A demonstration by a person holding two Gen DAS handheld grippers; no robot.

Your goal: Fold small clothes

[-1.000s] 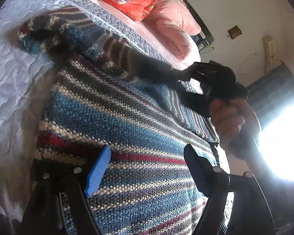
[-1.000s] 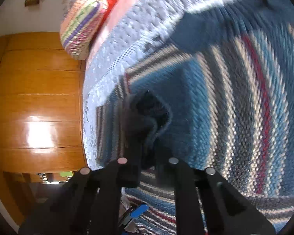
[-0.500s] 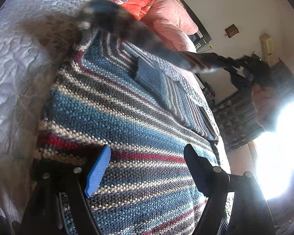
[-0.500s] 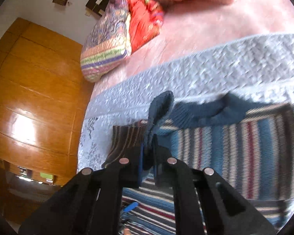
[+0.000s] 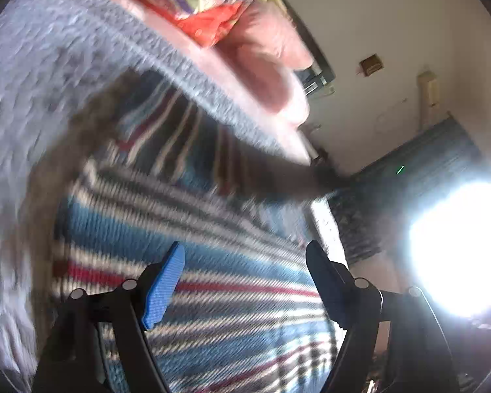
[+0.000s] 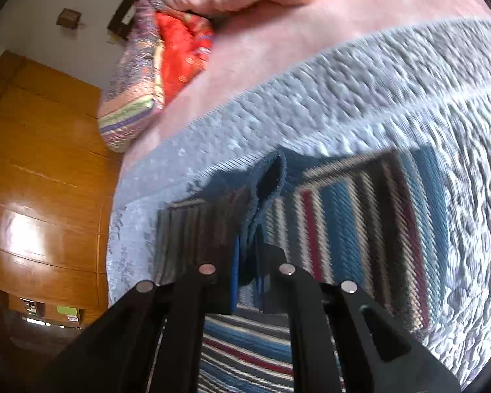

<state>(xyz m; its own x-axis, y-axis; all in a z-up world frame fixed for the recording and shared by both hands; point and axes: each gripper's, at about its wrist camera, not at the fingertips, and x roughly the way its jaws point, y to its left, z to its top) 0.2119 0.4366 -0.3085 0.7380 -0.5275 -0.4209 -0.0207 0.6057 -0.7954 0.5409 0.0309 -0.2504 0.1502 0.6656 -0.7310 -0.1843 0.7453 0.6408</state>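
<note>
In the left wrist view, the left gripper (image 5: 245,281) is hovering over the striped sweater (image 5: 212,235) with its fingers spread wide and nothing between them, probably waiting to take a hem or pin the cloth once the fold needs it. The sweater is lying flat on a grey bedspread (image 5: 49,65), with pillows (image 5: 262,65) beyond. A sleeve (image 5: 212,150) is stretching across toward the right, but heavy blur and window glare are making its far end, and whatever is pulling it, impossible to make out.

In the right wrist view, the right gripper (image 6: 247,262) is pinching the sweater's blue cuff (image 6: 271,180) between nearly closed fingers, holding the sleeve up so it can be laid over the body, I judge. The sweater (image 6: 360,222) is spreading across the bedspread (image 6: 343,98) below. The fingers and the frame edge are hiding the sweater's lower part.
</note>
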